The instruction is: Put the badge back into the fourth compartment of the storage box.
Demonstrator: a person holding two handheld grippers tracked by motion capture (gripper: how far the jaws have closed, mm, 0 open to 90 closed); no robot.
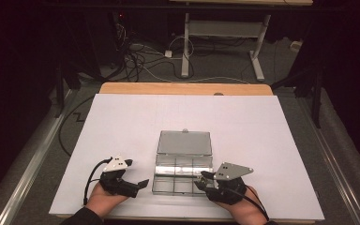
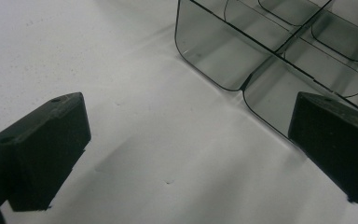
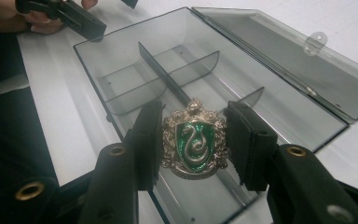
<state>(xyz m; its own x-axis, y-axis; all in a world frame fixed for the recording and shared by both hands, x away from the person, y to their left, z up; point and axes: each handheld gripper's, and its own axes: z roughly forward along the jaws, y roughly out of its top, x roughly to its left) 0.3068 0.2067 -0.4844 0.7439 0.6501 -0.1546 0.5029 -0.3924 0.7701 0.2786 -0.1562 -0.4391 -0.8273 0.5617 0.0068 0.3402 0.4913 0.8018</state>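
No writing can be read anywhere; the one emblem is on the metal crest-shaped badge with a silver serpent on green enamel (image 3: pixel 194 140), topped by a small helmet and framed in scrollwork. The right tool (image 3: pixel 193 144) is clamped on that badge, one black jaw pressed to each side edge, holding it upright and facing the camera just above the near end of the clear smoky plastic compartment box (image 3: pixel 205 88).

The box sits on the white-covered counter (image 1: pixel 122 117), towards its near edge and about midway across. Its hinged lid (image 1: pixel 184 142) lies folded flat open on the far side, with a small clasp tab at its far rim. Inside, one long divider runs the length of the tray and shorter curved ones cross it, making several compartments; nothing lies in those I can see.

From above, the right tool (image 1: pixel 200 180) comes in from the lower right, the hand (image 1: pixel 243 211) low behind it, its jaws reaching over the box's near right corner. The left tool (image 1: pixel 143 183) rests at the box's left side, held by the other hand (image 1: pixel 102 200) with its cable looping back towards the wrist. Its jaws stand well apart, with bare white counter between them; in the left gripper view (image 2: pixel 186 154) the box's rounded corner lies just ahead, close to one jaw.
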